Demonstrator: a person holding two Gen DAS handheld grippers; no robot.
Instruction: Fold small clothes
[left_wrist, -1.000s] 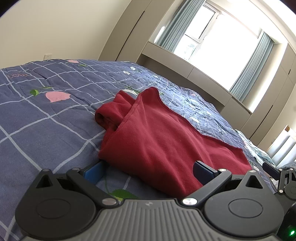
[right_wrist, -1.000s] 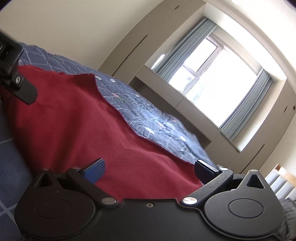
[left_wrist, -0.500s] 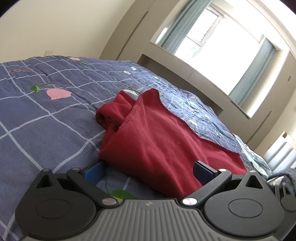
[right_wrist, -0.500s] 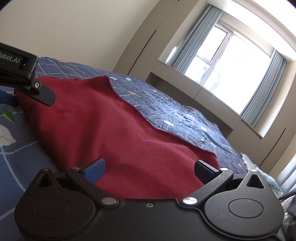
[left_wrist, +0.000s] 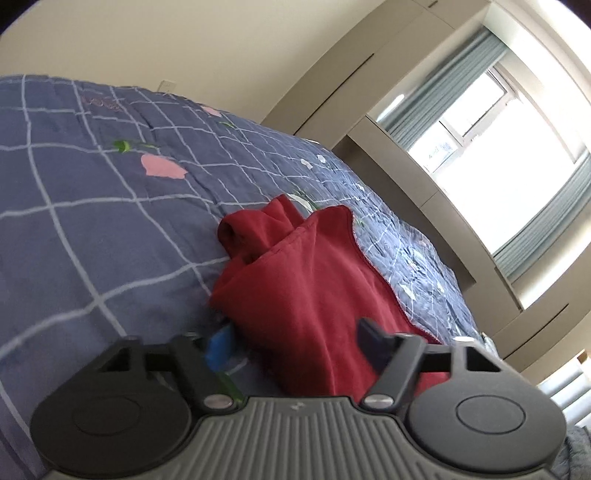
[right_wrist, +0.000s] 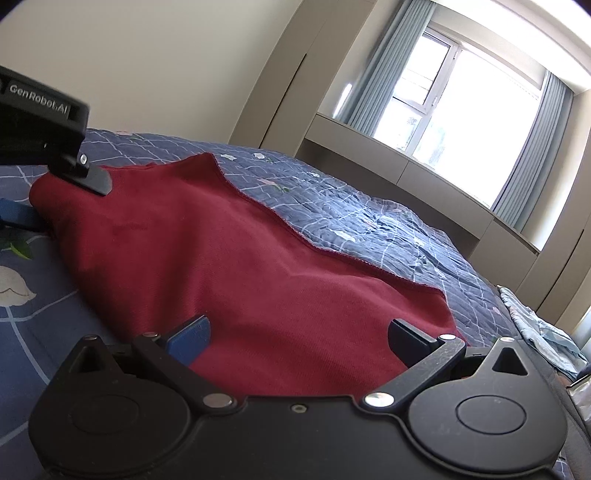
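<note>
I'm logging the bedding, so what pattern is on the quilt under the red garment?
The blue quilted bedspread has a white grid with pink flowers, clearest in the left wrist view.

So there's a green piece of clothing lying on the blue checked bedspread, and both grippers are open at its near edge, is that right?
Not quite: the piece of clothing is dark red, not green, as the right wrist view shows plainly. The rest holds: it lies on the blue checked bedspread, and the left gripper and right gripper are both open at its near edge.
</note>
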